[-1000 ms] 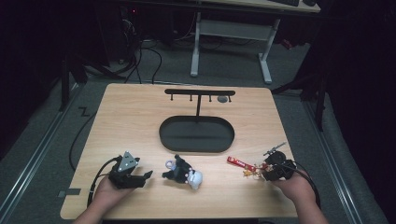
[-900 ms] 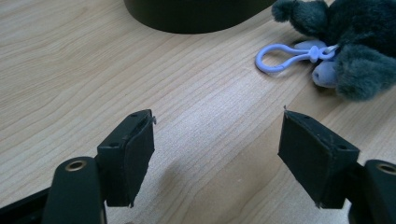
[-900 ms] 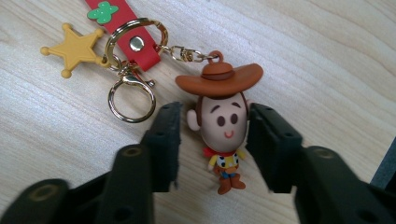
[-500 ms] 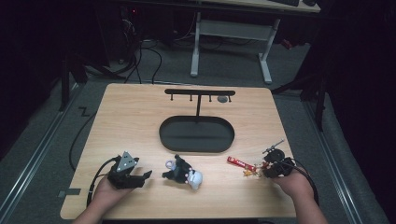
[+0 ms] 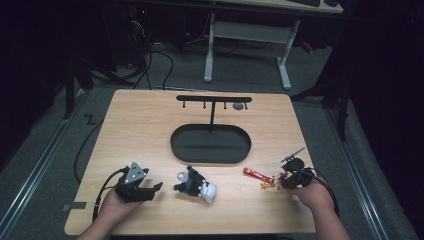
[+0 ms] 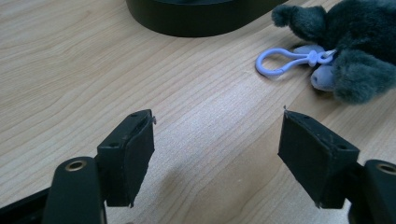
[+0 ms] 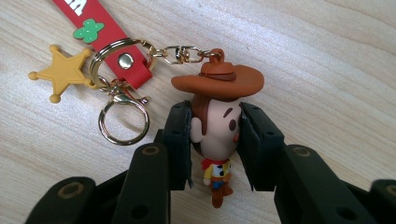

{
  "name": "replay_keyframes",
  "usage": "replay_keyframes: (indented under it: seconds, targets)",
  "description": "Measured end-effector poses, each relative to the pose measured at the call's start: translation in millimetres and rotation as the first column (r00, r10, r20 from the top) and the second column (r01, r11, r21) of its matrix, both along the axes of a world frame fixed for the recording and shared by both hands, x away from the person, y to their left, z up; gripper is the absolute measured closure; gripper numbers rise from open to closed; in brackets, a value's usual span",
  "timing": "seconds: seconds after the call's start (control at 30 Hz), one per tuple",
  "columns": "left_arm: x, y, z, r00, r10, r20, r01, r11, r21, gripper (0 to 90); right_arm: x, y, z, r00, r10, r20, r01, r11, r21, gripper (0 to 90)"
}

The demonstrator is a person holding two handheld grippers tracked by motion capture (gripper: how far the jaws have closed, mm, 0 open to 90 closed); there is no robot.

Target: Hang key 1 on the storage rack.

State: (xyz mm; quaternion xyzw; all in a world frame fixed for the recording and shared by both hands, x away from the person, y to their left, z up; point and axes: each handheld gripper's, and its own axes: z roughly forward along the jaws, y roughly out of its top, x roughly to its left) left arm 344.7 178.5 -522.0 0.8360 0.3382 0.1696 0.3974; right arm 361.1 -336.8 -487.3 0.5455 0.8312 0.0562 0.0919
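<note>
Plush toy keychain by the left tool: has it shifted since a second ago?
No. The plush toy keychain lies in the same spot just below the black oval tray, right of the left tool.

Right claw (image 7: 215, 140) closed onto cowboy figure (image 7: 217, 140), jaws just closing

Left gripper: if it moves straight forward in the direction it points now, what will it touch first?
Probably bare table; the black oval tray lies farther on. The left gripper is open, and the plush keychain sits off to the side. Depth is uncertain.

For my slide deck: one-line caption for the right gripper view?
Right gripper clamped on the cowboy figure keychain, its red strap and star charm lying on the wooden table.
</note>
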Motion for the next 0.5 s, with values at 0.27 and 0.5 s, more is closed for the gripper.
replay_keyframes:
  seconds: [0.27, 0.5]
  targets:
    - [0.0, -0.1, 1.8, 0.9999, 0.003, 0.010, -0.003, 1.0000, -0.008, 27.4, -0.1, 2.0, 2.1, 0.9999, -0.011, 0.002, 0.011, 0.9999, -0.001, 66.7]
    - [0.0, -3.4, -0.1, 0.9999, -0.011, 0.005, 0.011, 0.9998, 0.019, 27.1, -6.0, 7.6, 25.0, 0.9999, 0.015, 0.008, -0.016, 0.9988, 0.047, 66.8]
